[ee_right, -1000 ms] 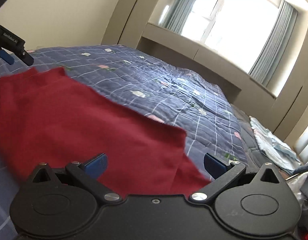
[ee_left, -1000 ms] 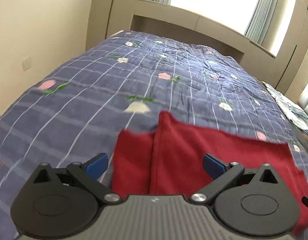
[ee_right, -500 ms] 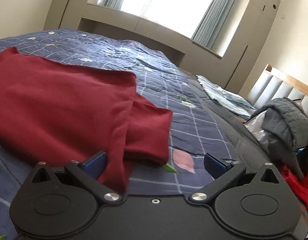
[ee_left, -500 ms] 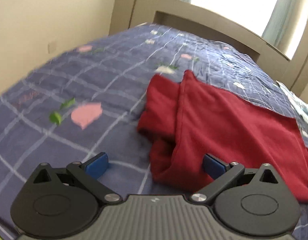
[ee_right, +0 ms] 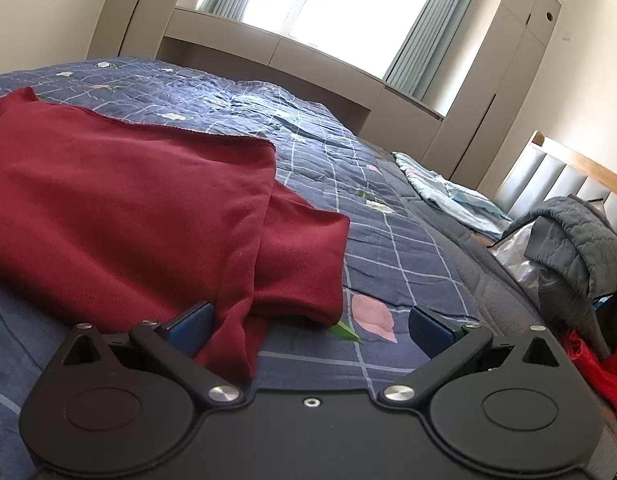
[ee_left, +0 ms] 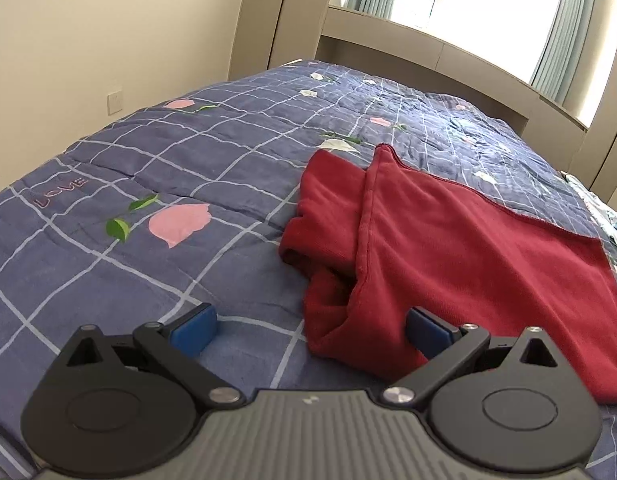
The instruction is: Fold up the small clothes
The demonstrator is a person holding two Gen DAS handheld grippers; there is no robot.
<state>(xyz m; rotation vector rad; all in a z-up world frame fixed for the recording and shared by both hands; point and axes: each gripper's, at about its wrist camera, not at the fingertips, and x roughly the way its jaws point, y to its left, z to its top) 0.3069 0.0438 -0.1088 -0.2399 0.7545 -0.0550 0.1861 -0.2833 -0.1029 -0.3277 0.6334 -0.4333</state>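
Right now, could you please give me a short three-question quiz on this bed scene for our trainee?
1. True or false: the left tool is shut on the red garment.
2. What lies under the garment? A) bare floor B) blue quilt C) wooden desk
3. Fill in: in the right wrist view, a grey ___ is piled near the headboard.

Key: 1. false, both it and the right tool stand open and hold nothing; 2. B; 3. jacket.
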